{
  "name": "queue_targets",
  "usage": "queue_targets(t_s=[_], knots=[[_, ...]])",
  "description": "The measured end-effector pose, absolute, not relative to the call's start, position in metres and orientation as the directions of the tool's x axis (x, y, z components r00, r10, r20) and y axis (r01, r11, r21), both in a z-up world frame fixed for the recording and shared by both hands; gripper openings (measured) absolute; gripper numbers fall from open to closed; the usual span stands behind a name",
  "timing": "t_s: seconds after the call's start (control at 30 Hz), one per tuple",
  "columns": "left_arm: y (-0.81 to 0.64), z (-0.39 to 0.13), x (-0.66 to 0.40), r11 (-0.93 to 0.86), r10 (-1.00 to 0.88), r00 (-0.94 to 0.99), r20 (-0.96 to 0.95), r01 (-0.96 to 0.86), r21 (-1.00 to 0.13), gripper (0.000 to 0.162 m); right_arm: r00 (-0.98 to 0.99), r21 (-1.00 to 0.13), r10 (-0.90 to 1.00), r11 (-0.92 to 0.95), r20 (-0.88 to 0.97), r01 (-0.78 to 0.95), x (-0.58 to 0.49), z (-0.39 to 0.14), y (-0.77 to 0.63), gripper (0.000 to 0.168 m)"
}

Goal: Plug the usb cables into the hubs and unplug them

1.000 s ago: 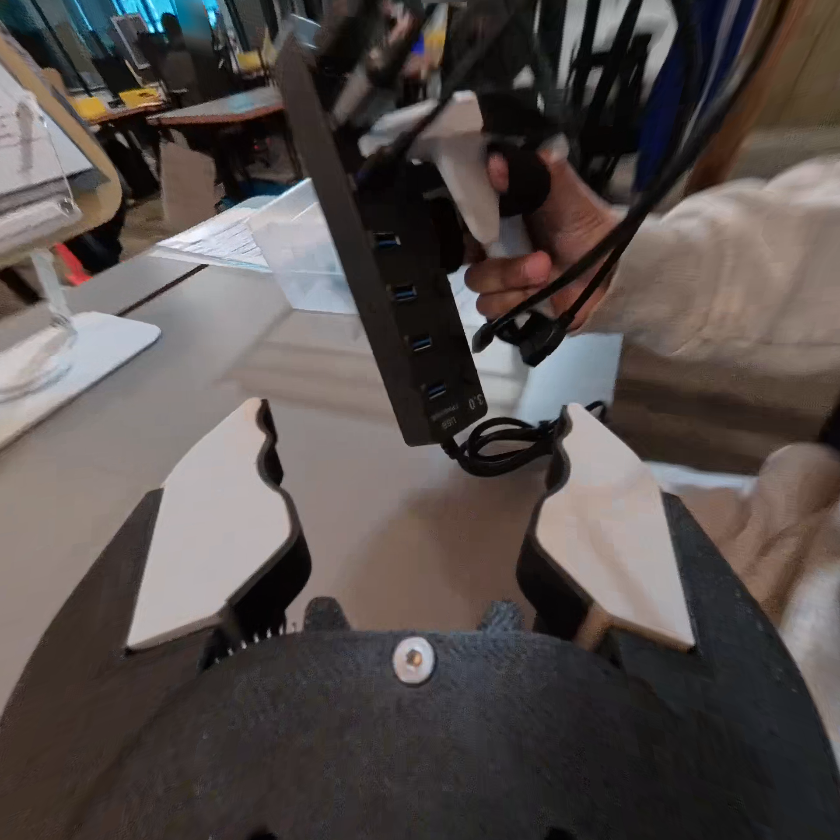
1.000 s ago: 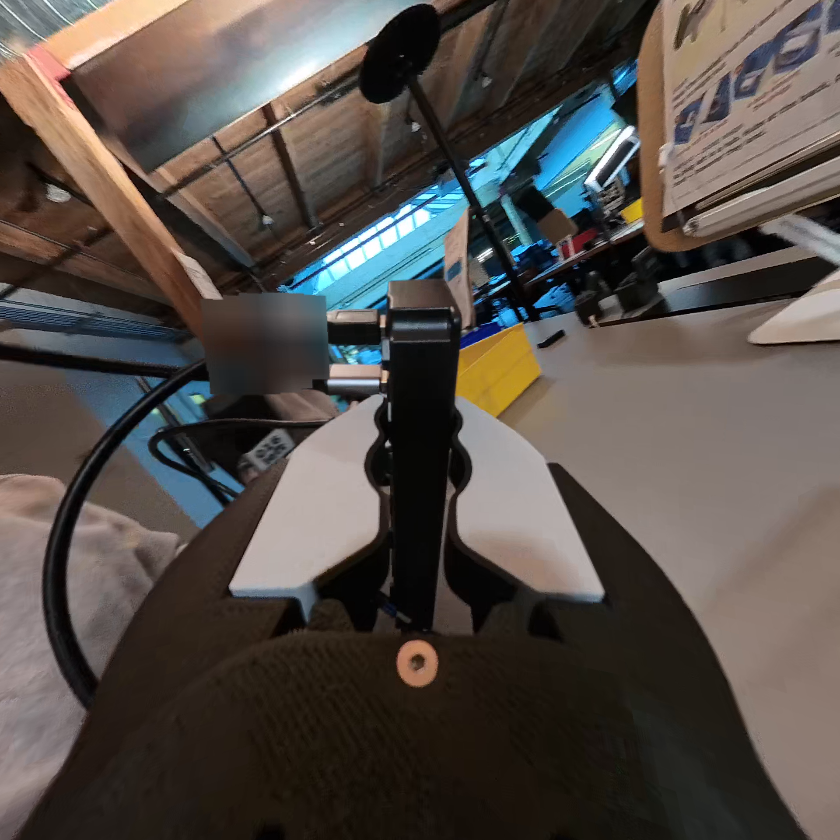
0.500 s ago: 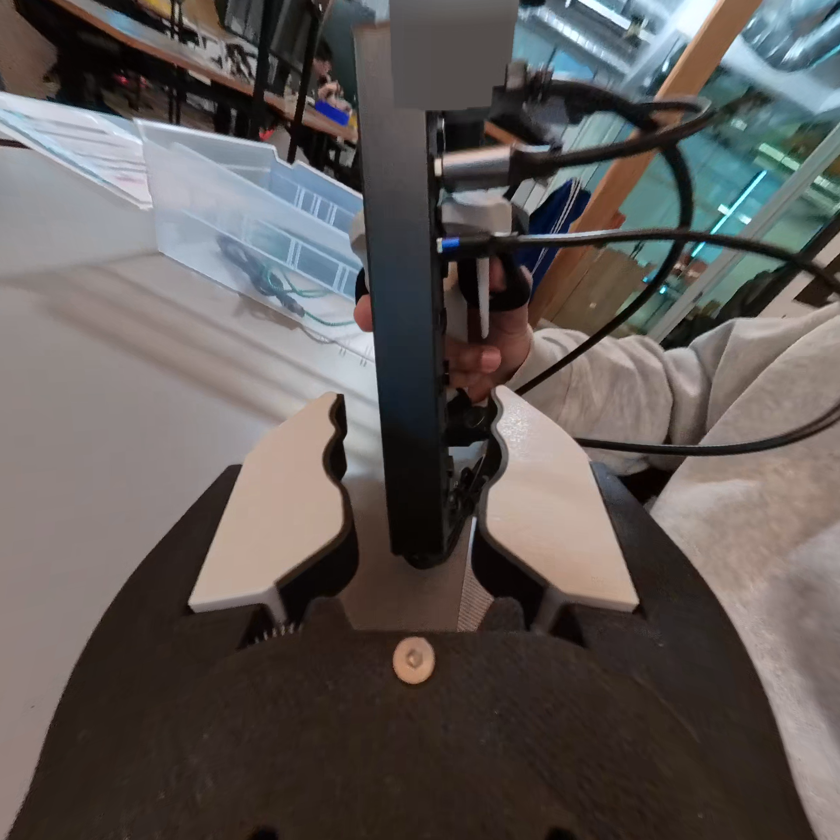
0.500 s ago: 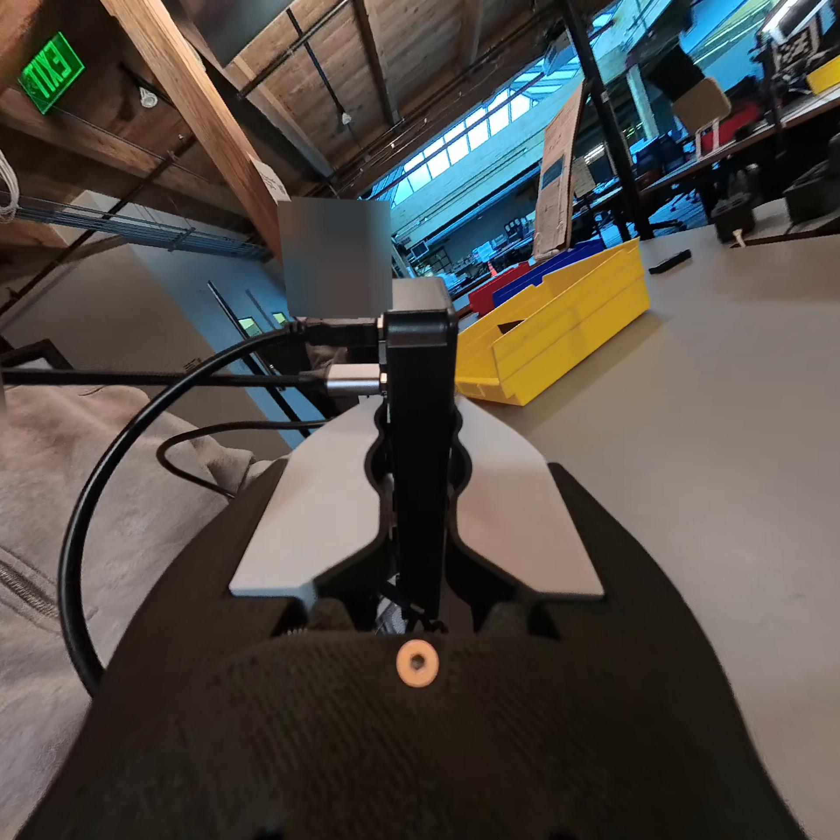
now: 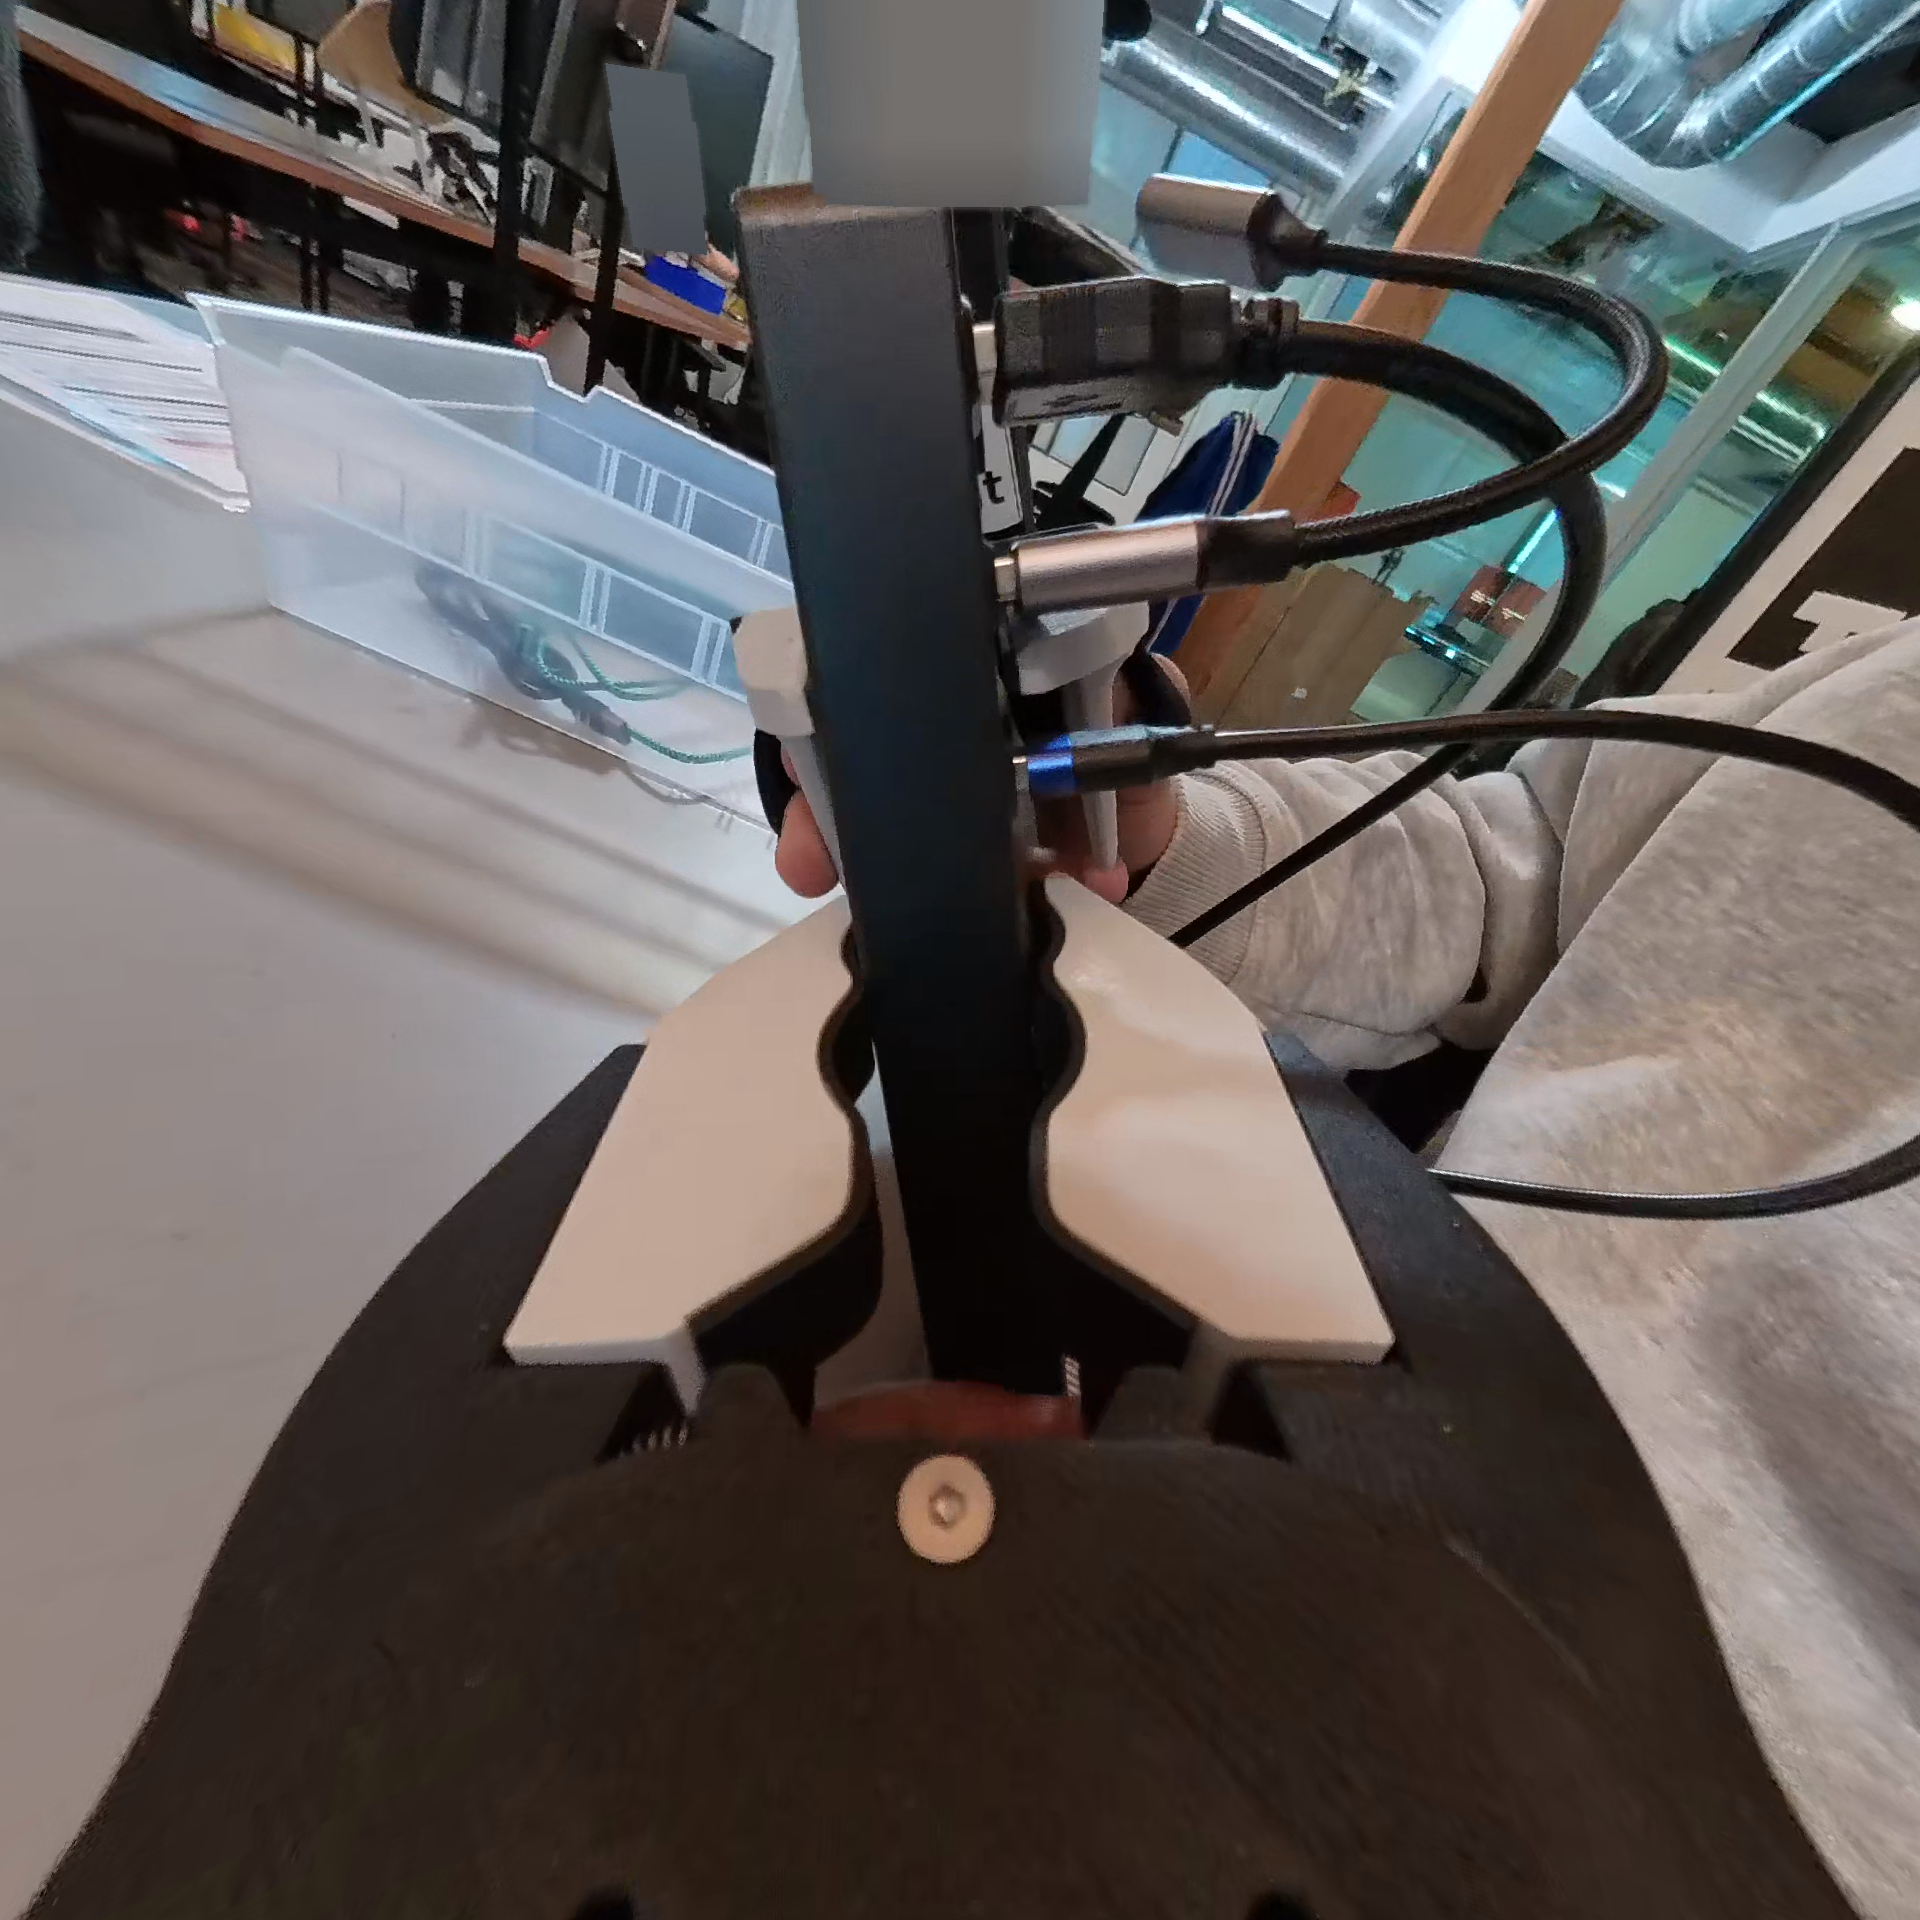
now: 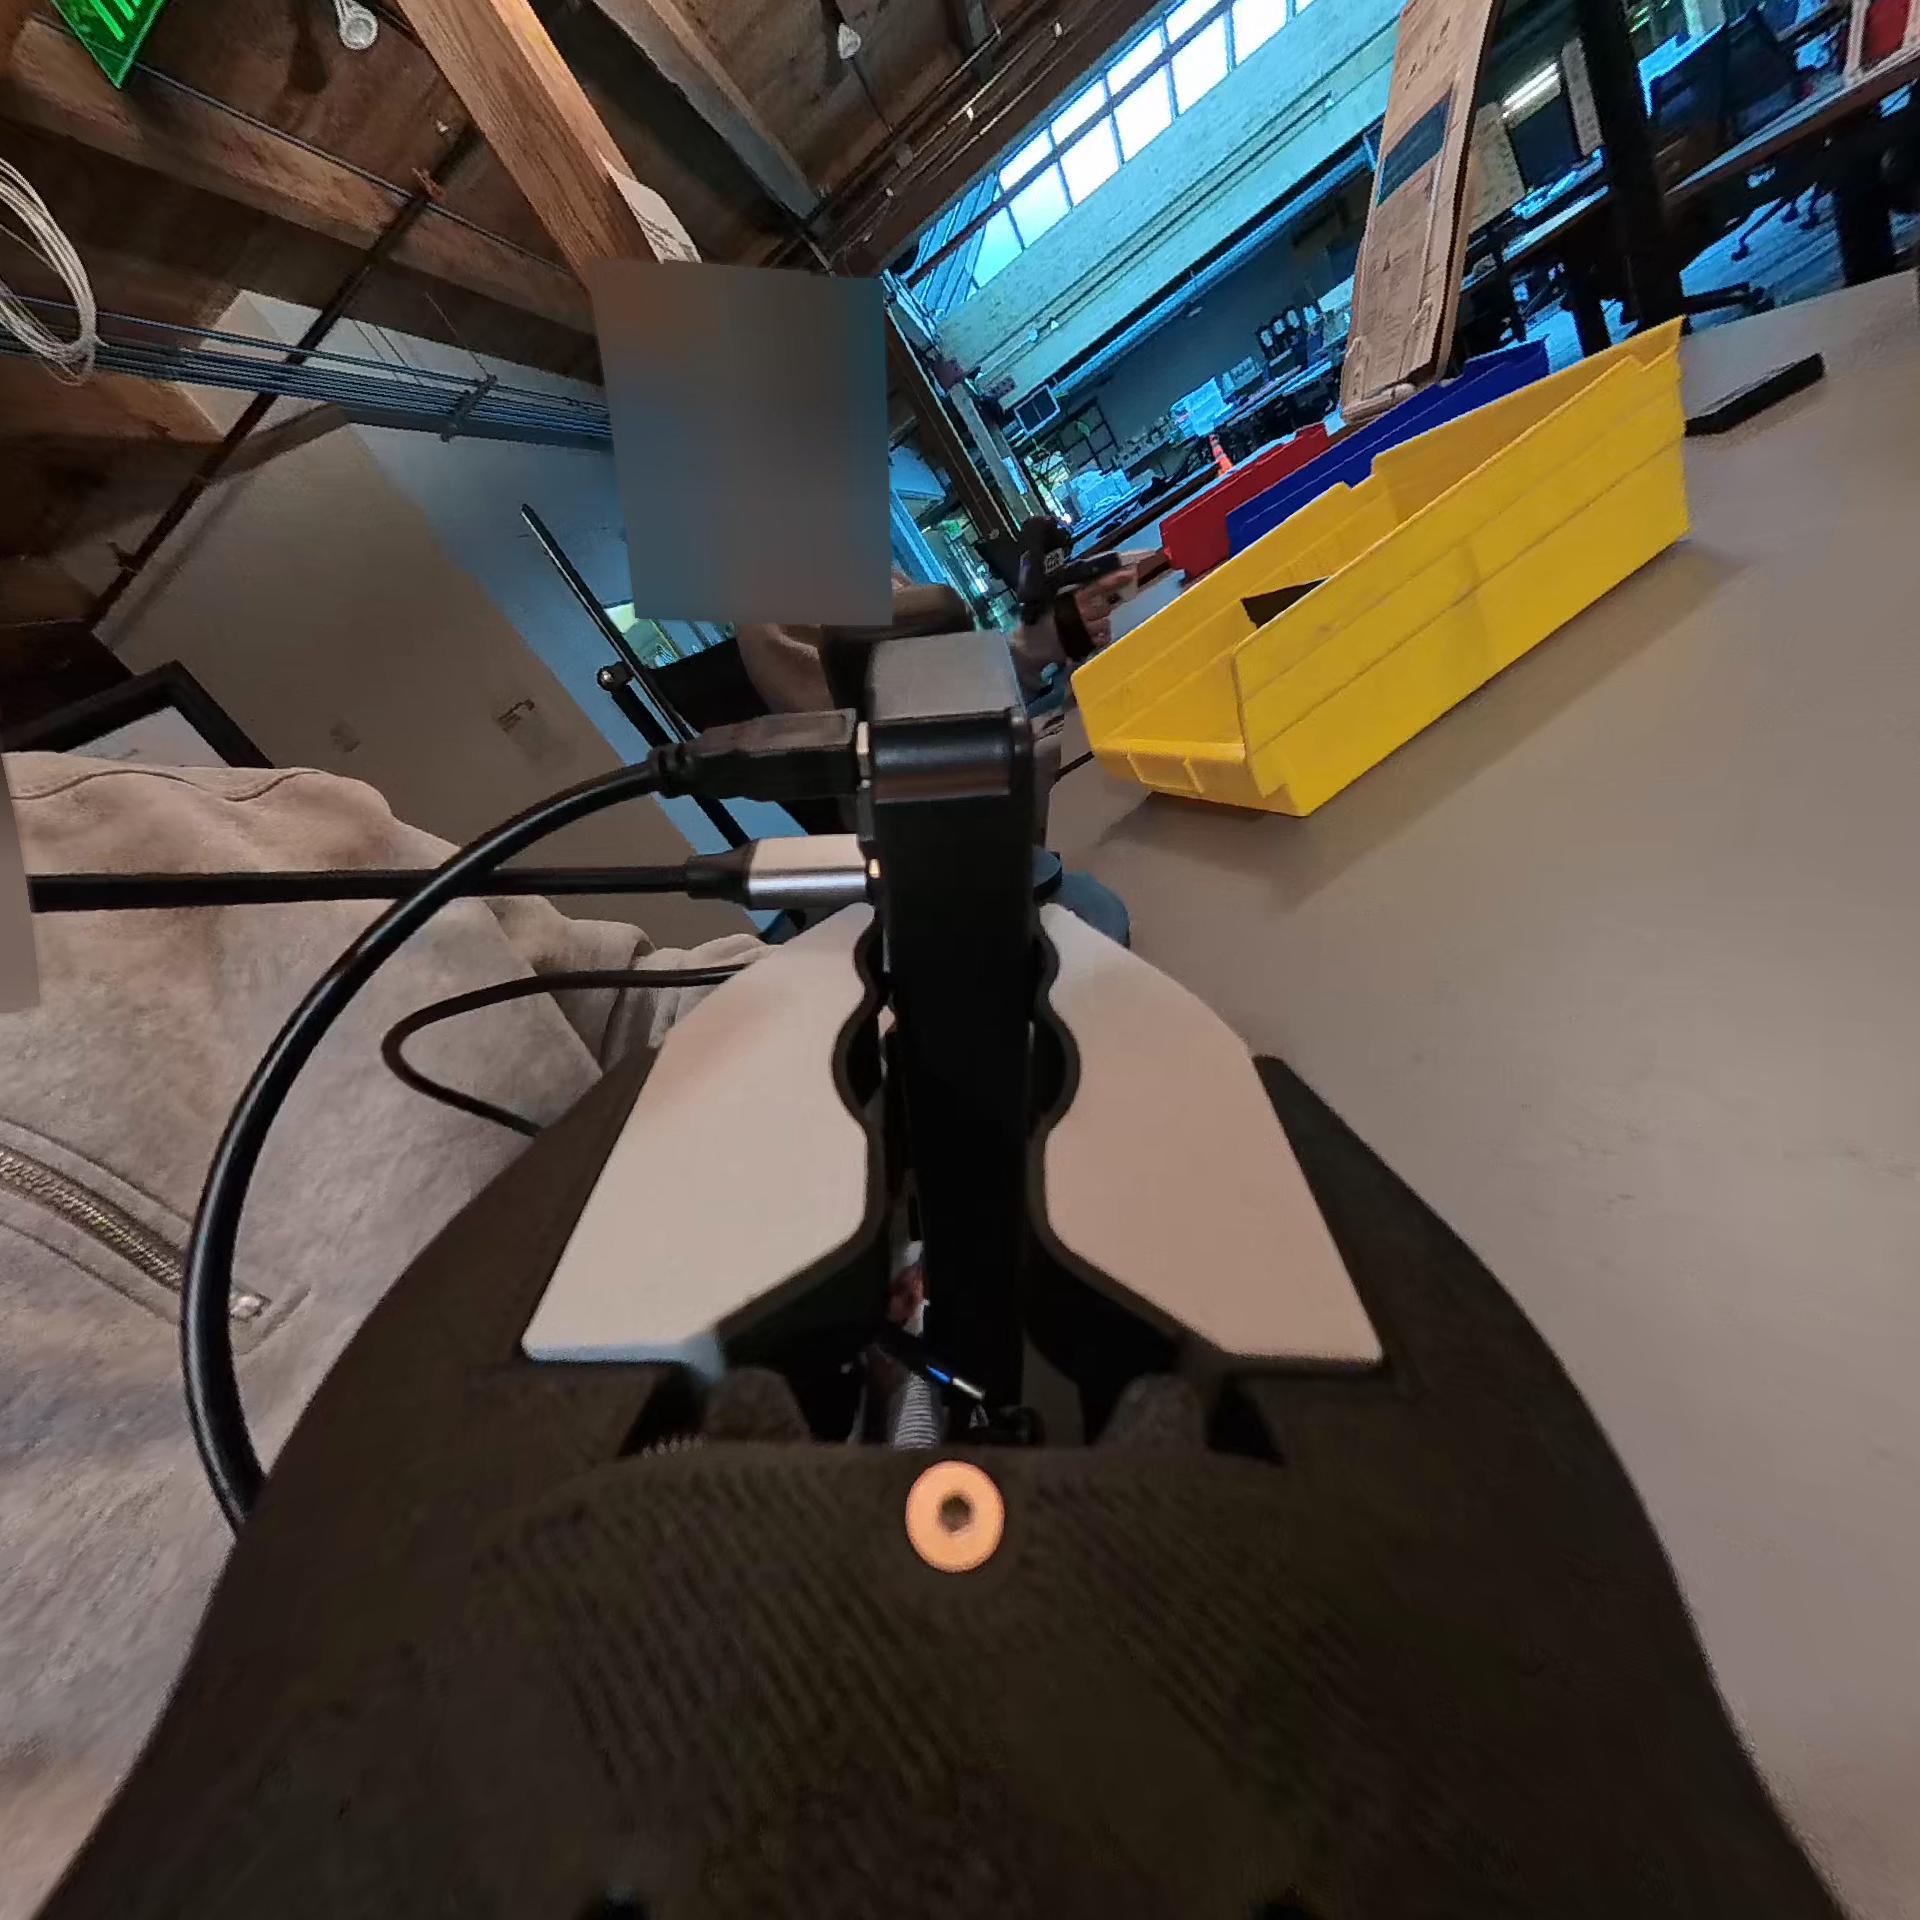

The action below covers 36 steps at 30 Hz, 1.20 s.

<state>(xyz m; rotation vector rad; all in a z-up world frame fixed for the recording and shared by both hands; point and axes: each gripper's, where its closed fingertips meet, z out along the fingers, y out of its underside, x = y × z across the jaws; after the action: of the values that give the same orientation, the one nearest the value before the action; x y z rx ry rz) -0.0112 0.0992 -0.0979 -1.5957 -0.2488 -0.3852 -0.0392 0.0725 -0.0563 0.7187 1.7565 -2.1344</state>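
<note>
You have the black USB hub [image 5: 914,727] upright, pinched between both claws: your left gripper [image 5: 948,935] grasps 1 end, your right gripper [image 6: 954,935] the other, steadying it so the 3 plugged cables [image 5: 1382,540] leave sideways, ready for unplugging.

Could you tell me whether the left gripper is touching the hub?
Touching: in the left wrist view, both fingers of the left gripper press against the hub.
</note>
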Motion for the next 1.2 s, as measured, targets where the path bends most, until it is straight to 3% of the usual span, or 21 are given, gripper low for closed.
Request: queue_targets(t_s=[0.3,0.5,0.67,0.87,0.97,1.2], knots=[[0.087,-0.092,-0.049,0.03,0.141,0.929,0.344,0.343,-0.939,0.029,-0.772,-0.785,0.215,-0.354,-0.598,0.509,-0.067,-0.059,0.093,0.031],[0.041,-0.071,-0.114,0.118,0.545,0.815,0.196,0.157,-0.981,0.027,-0.576,-0.812,0.573,-0.446,-0.583,0.377,-0.109,-0.079,0.156,0.027],[-0.002,-0.062,-0.149,0.042,0.806,0.591,0.02,-0.024,-0.999,0.027,-0.633,-0.87,0.62,-0.453,-0.464,0.195,-0.095,-0.043,0.164,0.028],[0.003,-0.073,-0.144,-0.02,0.821,0.57,-0.028,-0.021,-1.0,0.027,-0.778,-0.964,0.577,-0.229,-0.247,0.136,-0.055,-0.037,0.08,0.03],[0.018,-0.076,-0.128,-0.076,0.785,0.611,-0.1,-0.065,-0.995,0.026,-0.759,-0.953,0.584,-0.256,-0.288,0.165,-0.054,-0.045,0.065,0.038],[0.05,-0.082,-0.099,-0.203,0.727,0.632,-0.266,-0.173,-0.964,0.027,-0.702,-0.901,0.566,-0.305,-0.432,0.309,-0.059,-0.069,0.054,0.016]])
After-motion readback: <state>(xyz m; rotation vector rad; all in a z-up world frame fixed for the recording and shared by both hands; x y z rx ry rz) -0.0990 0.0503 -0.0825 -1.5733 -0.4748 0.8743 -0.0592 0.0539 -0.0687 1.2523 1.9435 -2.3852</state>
